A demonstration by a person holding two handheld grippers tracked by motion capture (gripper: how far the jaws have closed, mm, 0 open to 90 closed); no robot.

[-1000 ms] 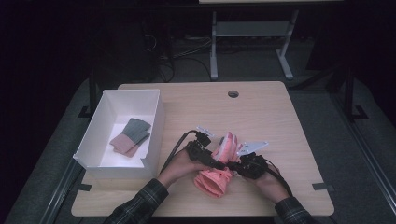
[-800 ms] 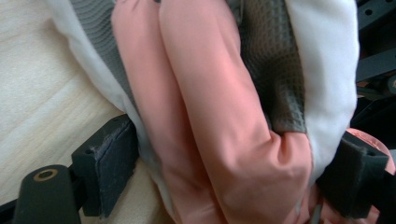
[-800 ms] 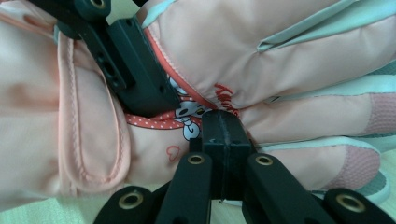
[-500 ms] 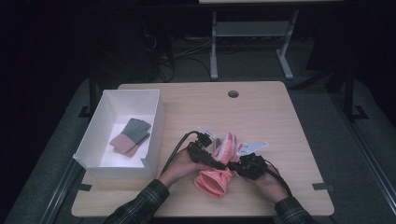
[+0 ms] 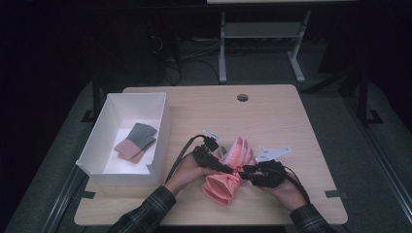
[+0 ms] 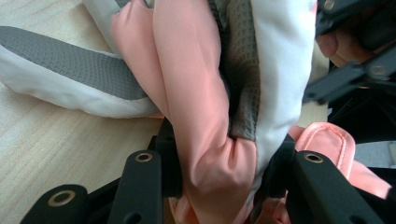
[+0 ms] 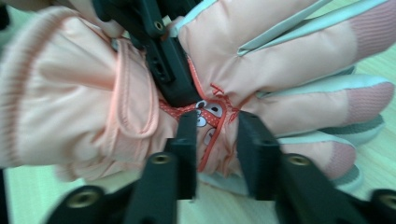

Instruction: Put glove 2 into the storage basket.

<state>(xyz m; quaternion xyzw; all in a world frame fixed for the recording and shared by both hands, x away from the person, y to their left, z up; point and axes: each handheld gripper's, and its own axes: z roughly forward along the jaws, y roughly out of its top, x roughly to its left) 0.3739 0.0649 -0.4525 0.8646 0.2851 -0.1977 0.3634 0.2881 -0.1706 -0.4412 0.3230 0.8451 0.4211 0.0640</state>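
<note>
A pink padded winter glove (image 5: 232,171) with white and grey palm panels lies near the table's front edge, cuff toward the person. My left gripper (image 5: 229,168) comes in from the left. Its jaws have just been closing, and in the left gripper view (image 6: 219,154) they squeeze the bunched glove (image 6: 196,70) between them. My right gripper (image 5: 245,171) meets the glove from the right. Its jaws have just been opening and, in the right gripper view (image 7: 217,135), stand apart at the glove's (image 7: 280,56) wrist seam, open. The left gripper (image 7: 166,70) crosses the glove there too.
A white box (image 5: 97,145) stands at the table's left and holds folded grey and brown cloths (image 5: 137,141). A cable hole (image 5: 242,97) sits near the table's far edge. A metal stand (image 5: 262,34) rises behind the table. Black cables trail from both grippers.
Both hands stay at the glove in the same spot. The left gripper's jaws look drawn closer together on the glove's middle than before.
</note>
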